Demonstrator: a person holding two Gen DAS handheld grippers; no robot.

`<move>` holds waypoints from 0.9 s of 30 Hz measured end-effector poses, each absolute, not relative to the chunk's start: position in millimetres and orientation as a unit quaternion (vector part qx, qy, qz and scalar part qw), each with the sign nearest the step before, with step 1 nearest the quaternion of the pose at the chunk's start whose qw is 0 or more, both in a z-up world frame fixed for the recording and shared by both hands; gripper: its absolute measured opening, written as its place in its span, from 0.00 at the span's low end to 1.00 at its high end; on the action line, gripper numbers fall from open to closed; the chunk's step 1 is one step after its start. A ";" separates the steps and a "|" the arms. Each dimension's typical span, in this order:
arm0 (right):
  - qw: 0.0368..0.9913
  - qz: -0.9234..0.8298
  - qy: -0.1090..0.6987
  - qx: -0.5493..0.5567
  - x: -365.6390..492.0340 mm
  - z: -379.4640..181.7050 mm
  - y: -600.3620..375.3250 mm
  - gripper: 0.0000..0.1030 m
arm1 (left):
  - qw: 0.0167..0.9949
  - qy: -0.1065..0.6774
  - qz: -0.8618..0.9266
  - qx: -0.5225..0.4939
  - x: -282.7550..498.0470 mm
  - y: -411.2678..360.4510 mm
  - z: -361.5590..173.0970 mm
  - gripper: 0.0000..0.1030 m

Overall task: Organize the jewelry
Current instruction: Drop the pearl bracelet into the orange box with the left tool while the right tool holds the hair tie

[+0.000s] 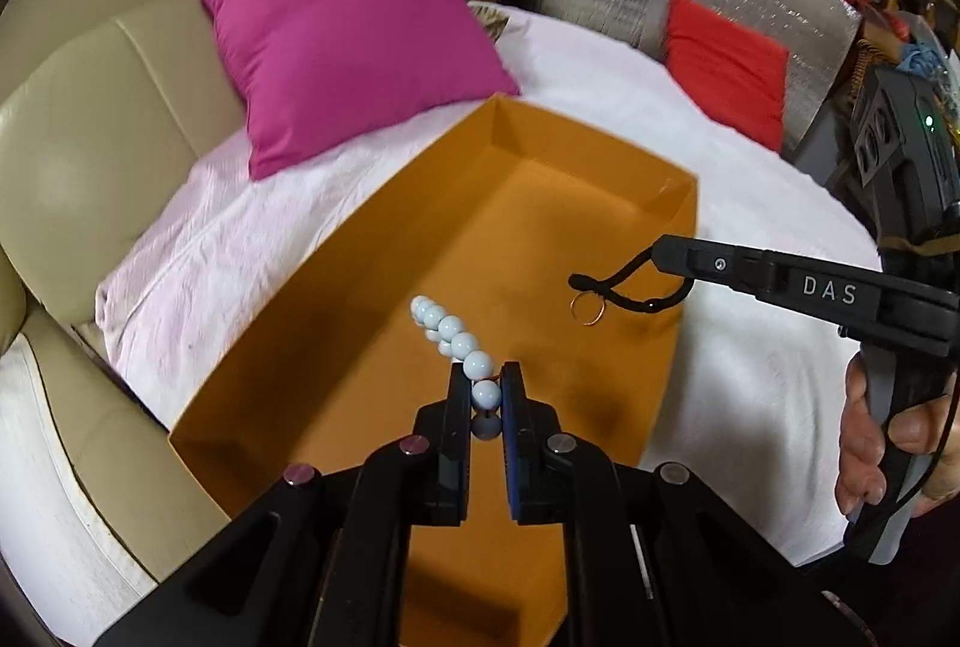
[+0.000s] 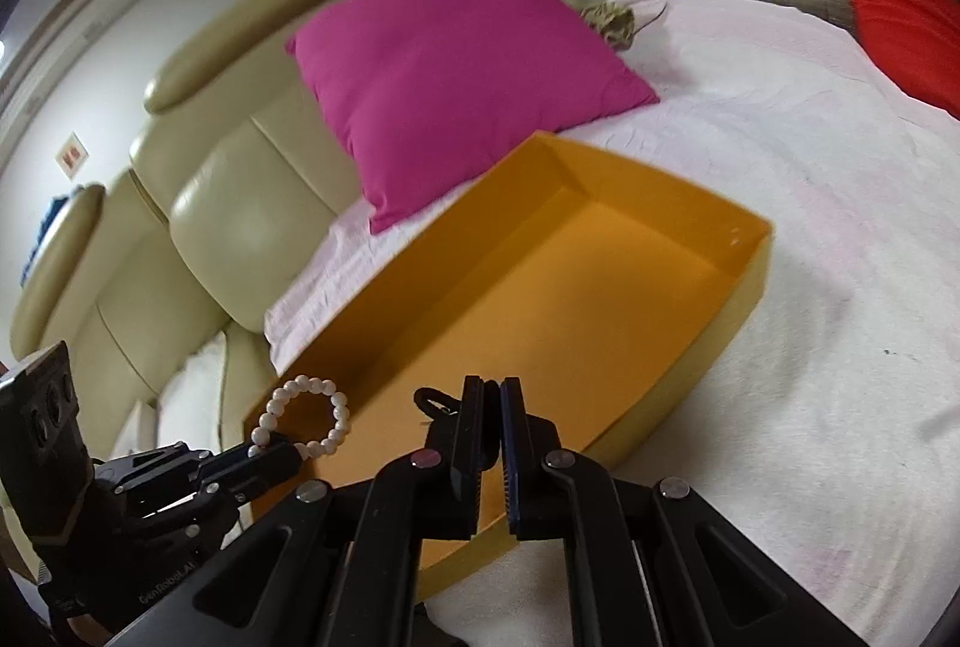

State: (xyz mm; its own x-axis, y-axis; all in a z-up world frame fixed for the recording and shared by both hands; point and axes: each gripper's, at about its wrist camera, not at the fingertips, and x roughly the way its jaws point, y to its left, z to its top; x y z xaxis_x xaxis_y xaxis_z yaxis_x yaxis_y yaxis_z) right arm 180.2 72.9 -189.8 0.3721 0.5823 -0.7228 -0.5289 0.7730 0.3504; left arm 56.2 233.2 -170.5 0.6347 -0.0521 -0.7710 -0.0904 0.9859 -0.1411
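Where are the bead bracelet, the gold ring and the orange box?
bead bracelet (image 2: 307, 416), right wrist view, on a bead of the loop's bottom right.
gold ring (image 1: 587, 309), left wrist view, on its thin band.
orange box (image 2: 744, 251), right wrist view, on its far right wall.

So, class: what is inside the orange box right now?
The orange box shows a bare floor. The pearl bracelet and gold ring hang above it in the grippers. Its near end is hidden behind them.
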 end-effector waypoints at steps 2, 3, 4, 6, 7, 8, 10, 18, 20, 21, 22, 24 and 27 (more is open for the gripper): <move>0.828 0.328 0.454 0.016 182.6 -197.0 81.1 0.06 | 0.896 0.435 0.013 -0.087 58.6 235.8 -175.3 0.09; 0.829 0.325 0.454 0.012 182.4 -198.4 80.5 0.07 | 0.894 0.439 0.015 -0.089 59.2 237.3 -178.4 0.09; 0.830 0.322 0.456 0.007 182.5 -200.5 81.1 0.07 | 0.893 0.442 0.016 -0.090 59.2 238.1 -179.5 0.09; 0.828 0.318 0.461 0.006 185.5 -203.7 82.5 0.07 | 0.888 0.451 0.019 -0.090 60.0 239.7 -184.6 0.09; 0.828 0.314 0.464 0.008 187.3 -205.1 82.6 0.07 | 0.885 0.455 0.021 -0.092 60.3 240.0 -185.0 0.09; 0.827 0.311 0.468 0.011 189.0 -206.3 82.7 0.07 | 0.883 0.459 0.021 -0.094 61.2 241.4 -186.9 0.09; 0.825 0.312 0.471 0.020 189.8 -204.7 76.5 0.07 | 0.882 0.460 0.019 -0.096 61.5 242.1 -188.7 0.09; 0.833 0.324 0.444 0.062 190.1 -184.8 48.2 0.08 | 0.882 0.462 0.018 -0.090 65.7 233.0 -182.3 0.14; 0.837 0.322 0.437 0.065 189.8 -179.1 36.7 0.08 | 0.885 0.457 0.022 -0.083 66.5 228.2 -176.1 0.15; 0.840 0.319 0.434 0.069 190.1 -176.1 30.3 0.08 | 0.888 0.453 0.022 -0.080 66.9 224.5 -171.5 0.15; 0.841 0.316 0.432 0.075 190.7 -174.1 22.2 0.08 | 0.890 0.449 0.021 -0.077 67.8 219.9 -166.2 0.15; 0.845 0.307 0.428 0.087 192.8 -171.6 1.6 0.08 | 0.894 0.442 0.016 -0.070 69.9 210.7 -157.3 0.16; 0.851 0.285 0.426 0.118 197.3 -171.6 -39.8 0.08 | 0.901 0.430 0.000 -0.053 75.4 185.9 -142.4 0.16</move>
